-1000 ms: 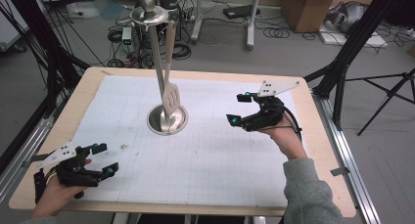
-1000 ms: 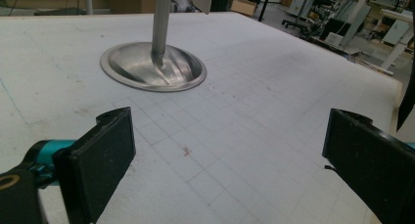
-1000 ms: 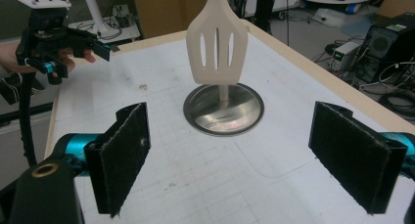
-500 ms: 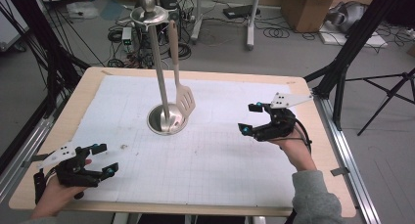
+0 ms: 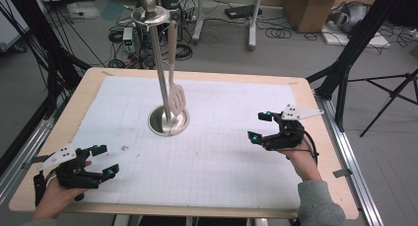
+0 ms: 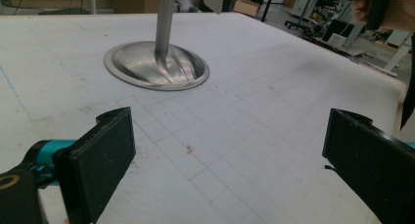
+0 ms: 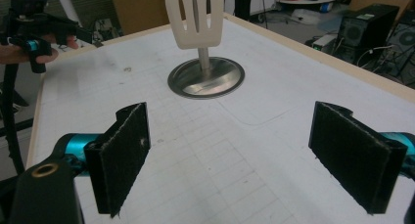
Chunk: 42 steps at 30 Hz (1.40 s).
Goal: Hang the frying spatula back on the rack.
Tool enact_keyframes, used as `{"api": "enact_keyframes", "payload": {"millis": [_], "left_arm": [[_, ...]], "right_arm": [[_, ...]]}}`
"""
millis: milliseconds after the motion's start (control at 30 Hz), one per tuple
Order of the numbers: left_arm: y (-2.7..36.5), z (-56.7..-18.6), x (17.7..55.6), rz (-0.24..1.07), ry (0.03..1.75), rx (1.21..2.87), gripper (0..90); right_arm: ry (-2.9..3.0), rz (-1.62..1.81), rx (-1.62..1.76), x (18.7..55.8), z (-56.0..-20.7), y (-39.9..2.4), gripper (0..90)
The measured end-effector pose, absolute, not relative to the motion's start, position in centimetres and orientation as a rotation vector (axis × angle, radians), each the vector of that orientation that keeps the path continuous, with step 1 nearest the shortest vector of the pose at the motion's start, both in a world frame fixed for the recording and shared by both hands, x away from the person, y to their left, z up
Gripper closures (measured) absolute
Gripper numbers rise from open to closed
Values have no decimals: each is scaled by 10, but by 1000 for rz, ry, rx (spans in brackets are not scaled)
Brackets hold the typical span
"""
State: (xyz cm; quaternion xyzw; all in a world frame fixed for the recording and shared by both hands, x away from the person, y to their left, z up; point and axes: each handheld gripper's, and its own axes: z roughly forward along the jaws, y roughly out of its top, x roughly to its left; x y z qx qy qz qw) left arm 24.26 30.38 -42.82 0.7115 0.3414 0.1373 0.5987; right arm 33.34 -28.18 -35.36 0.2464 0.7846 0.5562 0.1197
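Note:
A metal stand (image 5: pixel 162 78) with a round base (image 5: pixel 169 121) rises from the middle of the table. A pale slotted spatula (image 5: pixel 175 88) hangs from the stand's top rack, its blade (image 7: pixel 194 16) just above the base (image 7: pixel 206 78). My right gripper (image 5: pixel 261 127) is held open over the right side of the table, jaws wide apart and empty, pointing at the stand. My left gripper (image 5: pixel 104 160) is open and empty near the front left corner. The base (image 6: pixel 156 65) lies ahead of the left jaws.
A white gridded sheet (image 5: pixel 222 152) covers the wooden table (image 5: pixel 315 137). Black tripod legs (image 5: pixel 345 63) stand off the right edge, and cables and boxes lie on the floor behind.
My right gripper has drawn back from the stand to the right side of the table. The spatula now hangs free and has swung on the rack. The left gripper has not moved.

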Motion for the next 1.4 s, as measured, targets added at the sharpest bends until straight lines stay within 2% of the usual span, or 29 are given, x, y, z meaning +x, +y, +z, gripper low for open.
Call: {"api": "enact_keyframes", "payload": {"millis": [1400], "left_arm": [[304, -428, 244, 335, 784, 1643, 59]], "right_arm": [[2119, 1655, 849, 287, -380, -337, 145]]}}
